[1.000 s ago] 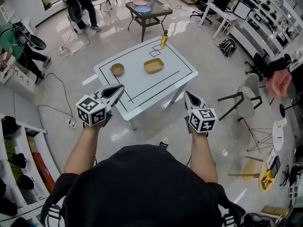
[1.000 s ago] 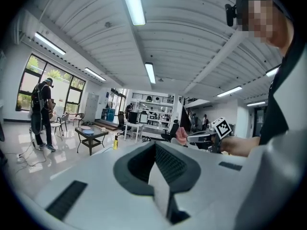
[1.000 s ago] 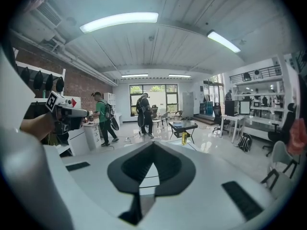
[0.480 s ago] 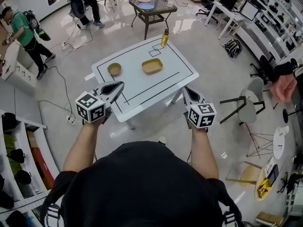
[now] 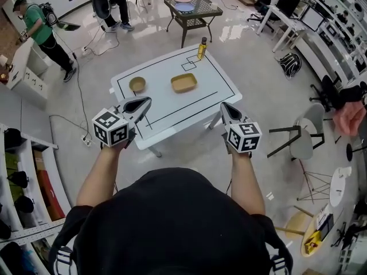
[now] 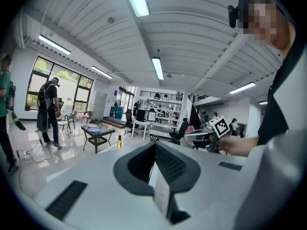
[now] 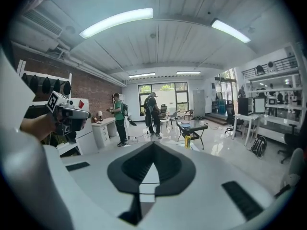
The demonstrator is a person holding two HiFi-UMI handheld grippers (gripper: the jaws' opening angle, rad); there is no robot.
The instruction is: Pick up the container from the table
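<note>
Worktop [image 5: 213, 79] edges frame everything ahead of me: white with a black outline drawn just inside the rim, its near corner pointing between my two arms. My left hand-held gripper [image 5: 142, 102] reaches over the near left edge, jaws pressed together with nothing between them. My right hand-held gripper [image 5: 224, 107] hangs just outside the near right edge, also pressed together and empty. The tan rectangular container [image 5: 184, 82] sits inside the outline near the middle, well apart from both grippers, with bare white surface between it and the near edges. A round bowl [image 5: 137, 84] stands to its left, not touching it. A yellow bottle [image 5: 202, 48] stands upright at the far corner. Open floor surrounds the worktop, and a grey chair [image 5: 298, 132] stands well off to the right.
</note>
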